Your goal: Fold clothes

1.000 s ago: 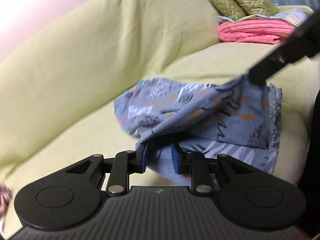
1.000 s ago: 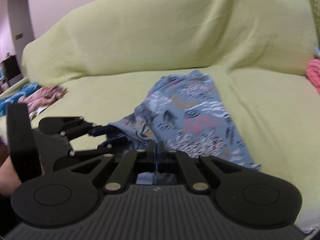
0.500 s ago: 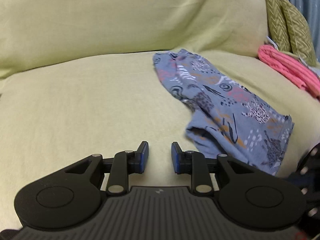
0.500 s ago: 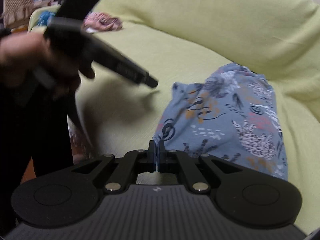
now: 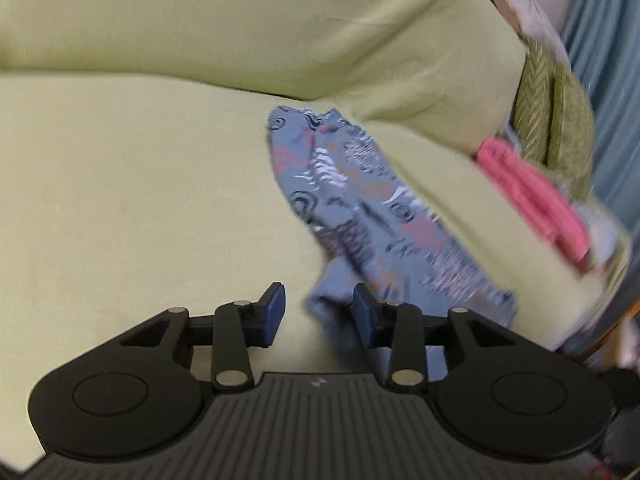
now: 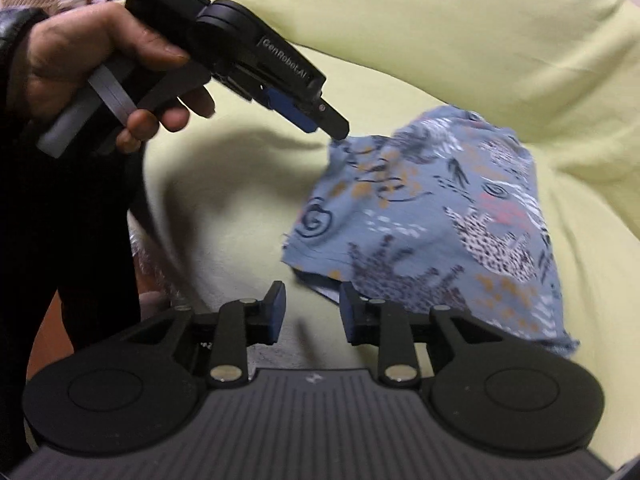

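I see the patterned blue garment (image 6: 432, 216) lying right of centre on the green sofa cover (image 6: 460, 40). A second ago both grippers pinched it. My right gripper (image 6: 312, 312) has just been opening and holds nothing. The left gripper (image 6: 320, 120), at upper left, has opened wider, its tip at the cloth's corner, gripping nothing.

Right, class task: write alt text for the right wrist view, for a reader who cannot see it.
A folded blue patterned cloth lies on a yellow-green sofa. The right gripper, jaws just opened and empty, sits at the cloth's near edge. A hand holds the left gripper, tips at the cloth's far corner.
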